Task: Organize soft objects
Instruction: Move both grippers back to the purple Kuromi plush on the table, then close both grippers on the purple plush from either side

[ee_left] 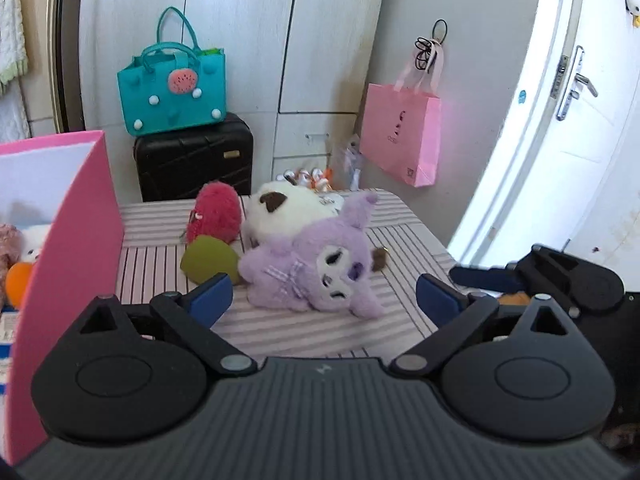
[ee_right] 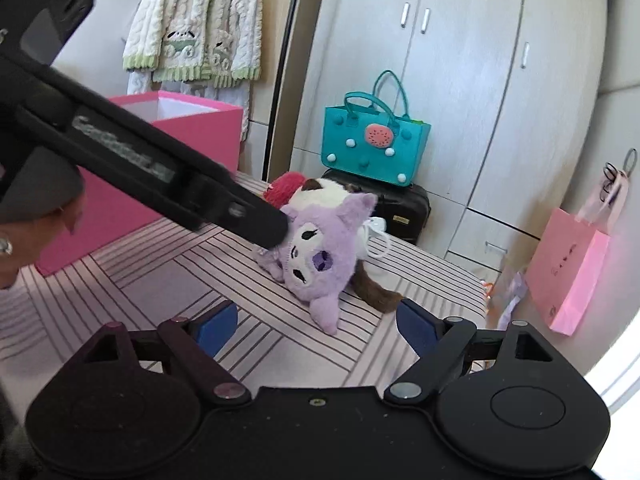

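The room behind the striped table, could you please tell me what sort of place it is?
Most likely a bedroom at home: a tall white wardrobe fills the back wall, a black suitcase stands against it, and a knitted cardigan hangs nearby.

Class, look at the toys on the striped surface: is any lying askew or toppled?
Yes. The purple plush lies tipped on its side, face sideways, against the white plush, not upright. Nothing looks spilled or damaged.

Left tool (ee_left: pixel 324 300) at frame bottom, blue pads wide apart, nothing between them. Purple plush (ee_left: pixel 316 268) lies mid-frame on striped surface (ee_left: pixel 160 264), touching white plush (ee_left: pixel 288 210) behind it. Red plush (ee_left: pixel 216 216) and olive plush (ee_left: pixel 208 258) centre-left. Pink box (ee_left: pixel 76 240) at left edge. Right tool (ee_left: pixel 560 276) at right edge.
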A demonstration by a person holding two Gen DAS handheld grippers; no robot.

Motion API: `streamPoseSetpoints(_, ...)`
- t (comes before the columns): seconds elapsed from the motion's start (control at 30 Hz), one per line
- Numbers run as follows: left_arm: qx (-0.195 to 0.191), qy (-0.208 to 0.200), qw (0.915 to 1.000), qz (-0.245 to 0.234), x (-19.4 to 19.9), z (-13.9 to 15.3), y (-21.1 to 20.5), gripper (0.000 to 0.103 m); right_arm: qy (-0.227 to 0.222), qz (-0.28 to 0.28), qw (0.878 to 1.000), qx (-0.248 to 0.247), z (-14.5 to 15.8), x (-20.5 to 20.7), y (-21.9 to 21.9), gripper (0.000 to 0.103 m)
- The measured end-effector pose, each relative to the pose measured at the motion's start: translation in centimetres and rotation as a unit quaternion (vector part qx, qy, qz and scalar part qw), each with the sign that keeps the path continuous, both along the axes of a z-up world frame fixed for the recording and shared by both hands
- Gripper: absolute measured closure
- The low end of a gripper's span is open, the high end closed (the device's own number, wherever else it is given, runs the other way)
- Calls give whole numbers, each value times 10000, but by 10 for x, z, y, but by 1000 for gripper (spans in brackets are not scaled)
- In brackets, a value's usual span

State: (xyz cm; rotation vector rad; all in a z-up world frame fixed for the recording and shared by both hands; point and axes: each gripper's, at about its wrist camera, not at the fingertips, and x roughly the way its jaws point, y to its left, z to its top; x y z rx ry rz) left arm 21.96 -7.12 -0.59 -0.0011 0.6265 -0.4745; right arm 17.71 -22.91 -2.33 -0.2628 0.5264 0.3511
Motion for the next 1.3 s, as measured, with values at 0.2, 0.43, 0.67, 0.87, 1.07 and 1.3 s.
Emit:
streamPoseSetpoints(0.2,-12,265,9993,264,25,-18,-5,5,131,76,9999,37,-11,25,11,17)
streamPoseSetpoints(0.43,179,320,9977,576,39,-29,-9,8,245,-97,9995,152,-20,52,12,18)
streamPoseSetpoints(0.67,-18,421,9975,562,47,-36,-7,8,602,-96,9977,284,-27,67,7,27)
streamPoseSetpoints(0.87,-647,810,9940,336,53,-46,1,25,726,73,9958,550,-31,69,3,47)
streamPoseSetpoints(1.07,-866,718,9933,277,48,-47,6,30,583,137,9970,491,-31,61,2,54)
streamPoseSetpoints(1.3,-940,609,9936,144,33,-42,9,32,489,254,9972,502,-24,44,-1,53)
